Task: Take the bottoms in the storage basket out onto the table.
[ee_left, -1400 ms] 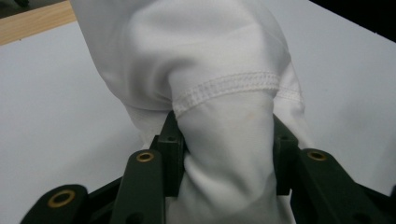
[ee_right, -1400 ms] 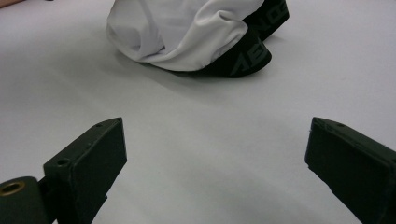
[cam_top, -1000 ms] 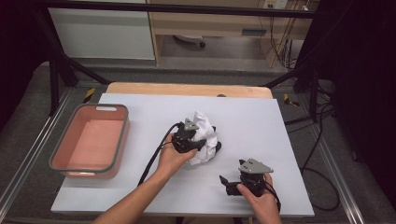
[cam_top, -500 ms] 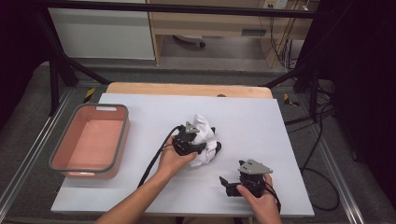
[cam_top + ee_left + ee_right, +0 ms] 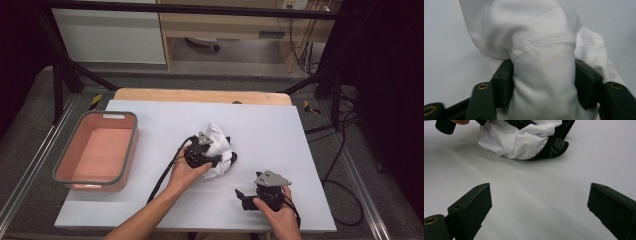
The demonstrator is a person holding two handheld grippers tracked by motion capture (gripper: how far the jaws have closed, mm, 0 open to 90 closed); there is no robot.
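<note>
A crumpled white garment point(image 5: 219, 145) with black lettered trim lies at the middle of the white table. My left gripper point(image 5: 216, 159) is shut on a bunched fold of it; in the left gripper view the white cloth point(image 5: 544, 75) with a stitched hem is squeezed between the two black jaws. My right gripper point(image 5: 242, 198) rests near the table's front edge, to the right of the garment, open and holding nothing. In the right gripper view the garment point(image 5: 521, 140) lies ahead of the wide-apart jaws, its black band point(image 5: 554, 147) at the near side.
A pink tub point(image 5: 66, 165) with a grey rim stands at the table's left side, nothing in it. The white table top point(image 5: 270, 125) has bare room behind and to the right of the garment. Cables trail on the floor at the right.
The left gripper has shifted slightly right and nearer with the garment, which has bunched lower on the table. The right gripper has stayed put.
</note>
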